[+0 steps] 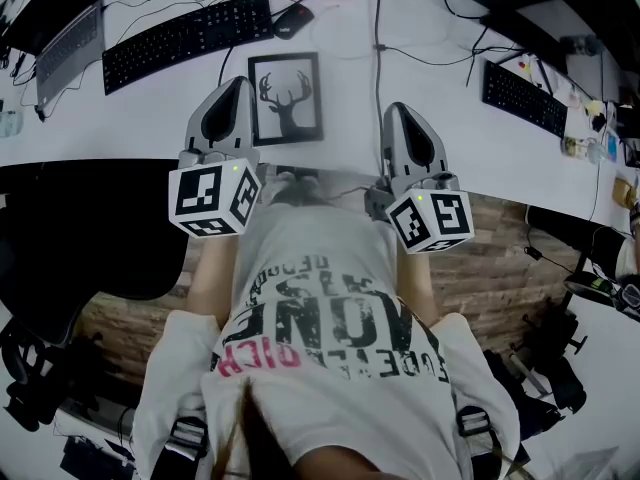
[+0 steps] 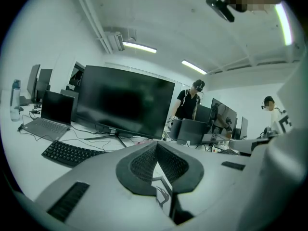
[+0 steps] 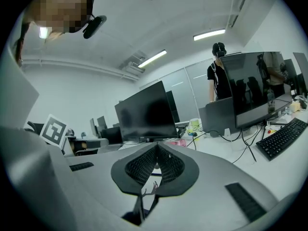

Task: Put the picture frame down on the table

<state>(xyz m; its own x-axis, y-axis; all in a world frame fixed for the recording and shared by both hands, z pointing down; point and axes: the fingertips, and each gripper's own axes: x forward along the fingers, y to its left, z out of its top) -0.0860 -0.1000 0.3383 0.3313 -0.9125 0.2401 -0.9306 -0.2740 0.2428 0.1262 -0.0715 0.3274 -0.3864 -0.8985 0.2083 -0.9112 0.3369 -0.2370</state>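
Note:
The picture frame (image 1: 285, 98) is black with a deer's head on white. It lies flat on the white table (image 1: 420, 78), between my two grippers. My left gripper (image 1: 241, 84) is just left of the frame, apart from it, and its jaws meet at the tip with nothing held. My right gripper (image 1: 396, 109) is further off to the frame's right, also shut and empty. In the left gripper view, a bit of the frame (image 2: 162, 194) shows below the closed left gripper (image 2: 156, 144). The right gripper view shows the deer's antlers (image 3: 148, 189) under the closed right gripper (image 3: 156, 145).
A black keyboard (image 1: 186, 38) and a mouse (image 1: 292, 20) lie behind the frame. A cable (image 1: 378, 38) runs down the table on its right. A second keyboard (image 1: 524, 96) is at the far right, a laptop (image 1: 68, 50) at the far left. Monitors (image 2: 124, 100) stand along the back.

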